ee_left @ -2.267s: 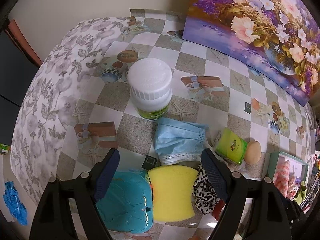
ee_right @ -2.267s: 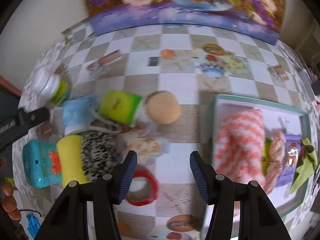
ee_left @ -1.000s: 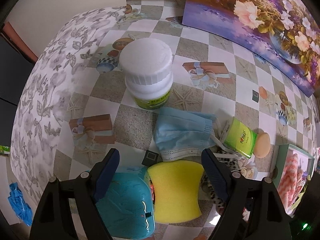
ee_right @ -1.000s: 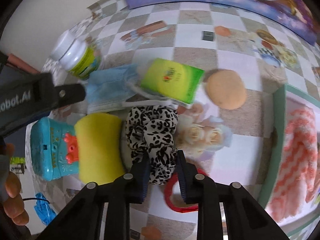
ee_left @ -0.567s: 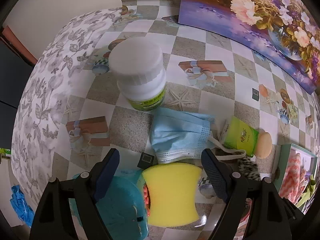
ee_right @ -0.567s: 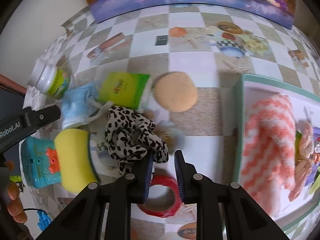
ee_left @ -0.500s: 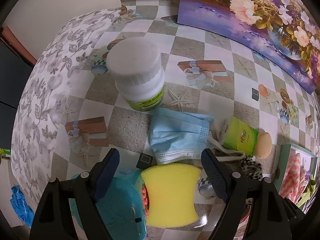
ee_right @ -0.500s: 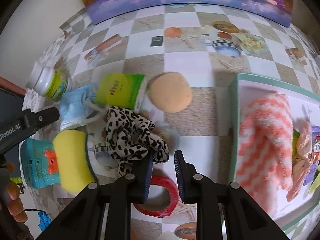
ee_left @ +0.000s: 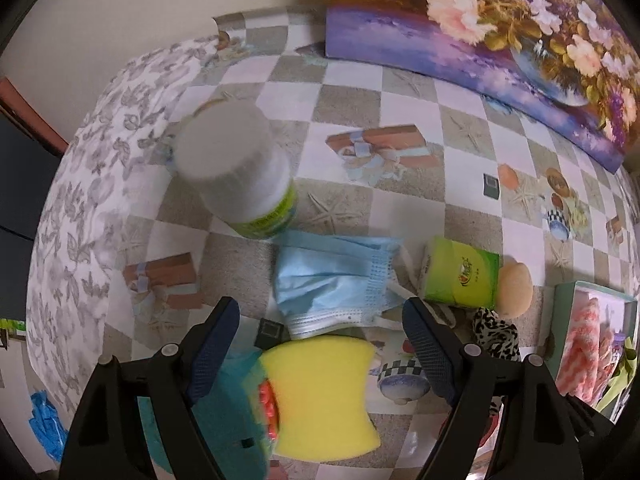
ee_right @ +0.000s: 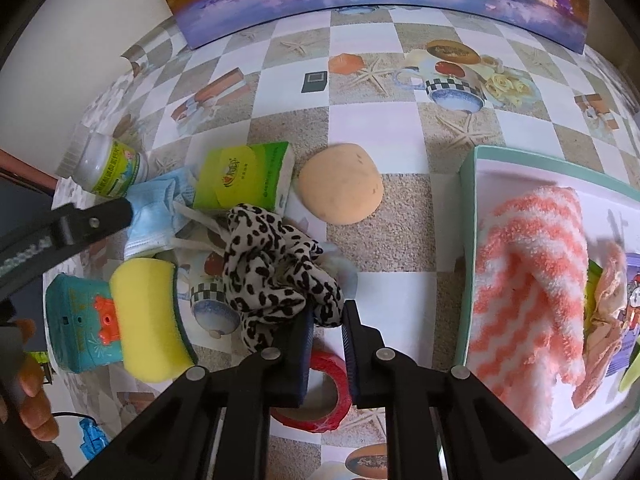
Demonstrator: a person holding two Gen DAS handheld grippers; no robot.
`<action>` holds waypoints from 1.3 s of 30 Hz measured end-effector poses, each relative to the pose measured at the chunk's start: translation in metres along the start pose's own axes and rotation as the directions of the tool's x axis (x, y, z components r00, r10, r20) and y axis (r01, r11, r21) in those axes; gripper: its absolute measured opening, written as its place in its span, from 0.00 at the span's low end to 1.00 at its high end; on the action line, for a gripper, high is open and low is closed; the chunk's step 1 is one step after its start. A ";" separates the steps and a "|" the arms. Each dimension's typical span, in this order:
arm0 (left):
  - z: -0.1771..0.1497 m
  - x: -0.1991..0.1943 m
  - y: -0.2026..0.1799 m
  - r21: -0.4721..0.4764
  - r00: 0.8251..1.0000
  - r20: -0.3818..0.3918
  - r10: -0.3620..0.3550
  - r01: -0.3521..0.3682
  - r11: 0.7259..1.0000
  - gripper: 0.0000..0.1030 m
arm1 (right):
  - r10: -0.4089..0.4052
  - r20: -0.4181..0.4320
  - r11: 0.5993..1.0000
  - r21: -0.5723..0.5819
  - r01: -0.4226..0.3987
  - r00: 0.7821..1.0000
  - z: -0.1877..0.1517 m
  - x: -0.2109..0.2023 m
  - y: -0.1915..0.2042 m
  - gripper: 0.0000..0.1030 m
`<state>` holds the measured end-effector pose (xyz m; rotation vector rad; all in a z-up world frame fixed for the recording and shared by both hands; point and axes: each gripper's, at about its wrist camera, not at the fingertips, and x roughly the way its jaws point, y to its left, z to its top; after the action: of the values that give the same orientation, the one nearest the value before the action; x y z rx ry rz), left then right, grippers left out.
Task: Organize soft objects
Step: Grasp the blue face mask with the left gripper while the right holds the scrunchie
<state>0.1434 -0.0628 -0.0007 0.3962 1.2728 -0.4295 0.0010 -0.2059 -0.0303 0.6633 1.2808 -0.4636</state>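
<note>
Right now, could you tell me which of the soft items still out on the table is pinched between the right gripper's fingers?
The leopard-print scrunchie: its edge is clamped in the right gripper. The yellow sponge, blue mask and peach puff lie free.

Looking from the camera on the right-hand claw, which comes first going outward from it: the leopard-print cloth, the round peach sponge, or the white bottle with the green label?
1. Leopard-print cloth: pinched in the right gripper.
2. Round peach sponge: farther up the table, just above the cloth.
3. White bottle: farthest, off at the left edge.
</note>
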 end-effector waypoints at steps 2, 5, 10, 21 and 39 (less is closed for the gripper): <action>0.001 0.003 0.001 -0.020 1.000 0.001 -0.003 0.003 1.000 0.81 | 0.006 -0.002 1.000 0.003 -0.006 1.000 0.000 -0.001 -0.002 0.15; 0.004 0.005 0.001 -0.024 1.000 0.016 0.014 -0.013 1.000 0.80 | 0.012 -0.005 1.000 0.005 -0.012 1.000 -0.001 -0.002 -0.003 0.15; 0.007 0.012 -0.008 -0.017 1.000 0.010 0.009 -0.008 1.000 0.80 | 0.017 -0.008 1.000 0.003 -0.017 1.000 -0.001 -0.002 -0.003 0.15; 0.009 0.047 -0.012 -0.049 0.999 -0.026 0.041 -0.042 0.998 0.80 | 0.024 -0.022 1.000 0.004 -0.024 0.999 -0.001 0.001 -0.004 0.15; 0.007 0.043 -0.022 -0.046 0.997 0.005 -0.078 0.078 0.996 0.31 | 0.050 -0.026 0.998 0.030 -0.050 0.998 -0.004 0.012 -0.009 0.13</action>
<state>0.1477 -0.0890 -0.0421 0.3075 1.2953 -0.4659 -0.0046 -0.2090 -0.0446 0.7264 1.2818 -0.4342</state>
